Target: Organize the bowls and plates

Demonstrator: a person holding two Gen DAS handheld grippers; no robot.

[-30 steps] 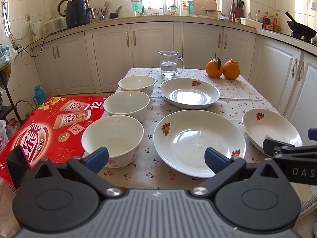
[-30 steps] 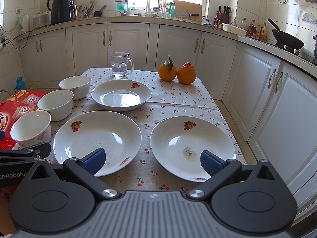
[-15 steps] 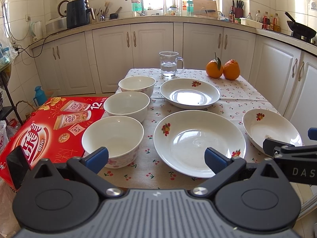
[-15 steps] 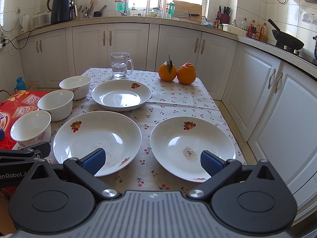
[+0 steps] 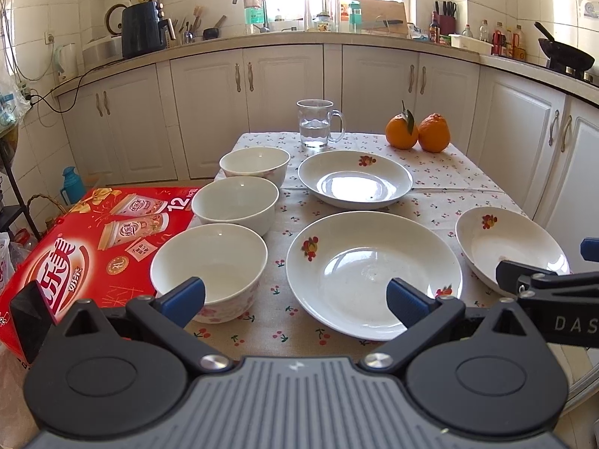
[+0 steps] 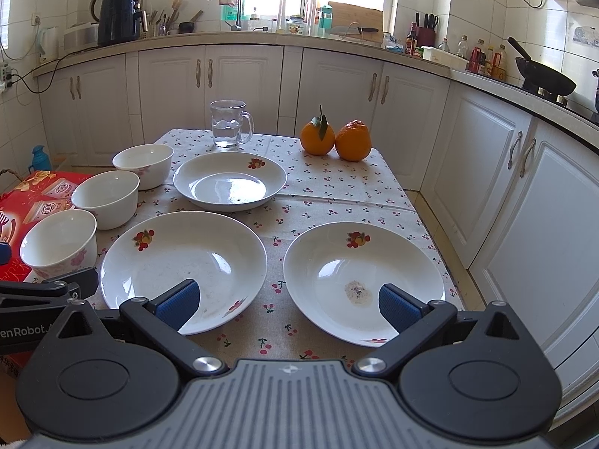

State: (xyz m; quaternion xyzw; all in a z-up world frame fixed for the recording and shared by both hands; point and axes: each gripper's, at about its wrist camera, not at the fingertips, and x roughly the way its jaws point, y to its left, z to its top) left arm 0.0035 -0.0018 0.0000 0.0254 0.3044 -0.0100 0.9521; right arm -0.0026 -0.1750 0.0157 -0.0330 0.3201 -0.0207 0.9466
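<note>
Table (image 5: pixel 445 187), cherry-print cloth, contents left to right. Left edge: three bowls in a row from near corner to far, namely near bowl (image 5: pixel 209 265), middle bowl (image 5: pixel 236 202), far bowl (image 5: pixel 254 161), each just beside the next, none stacked. Centre: large plate (image 5: pixel 370 269) at the near edge; behind it the far plate (image 5: pixel 355 177), apart from it. Right edge: right plate (image 6: pixel 359 277), bearing a small dried residue patch. Far edge: glass mug (image 5: pixel 316 123) with water, two oranges (image 5: pixel 417 131). Left gripper (image 5: pixel 295 295): fingers spread wide, holding nothing, hovering off the near edge between near bowl and large plate. Right gripper (image 6: pixel 286 299): fingers likewise spread, empty, between large plate and right plate. Judged step: first pick not yet begun; nest bowls by gripping a wall at the rim, lift level, lower gently. View notes: red carton (image 5: pixel 93 239) beside the left edge shows fully only from the left wrist; the residue reads clearly only from the right wrist.
</note>
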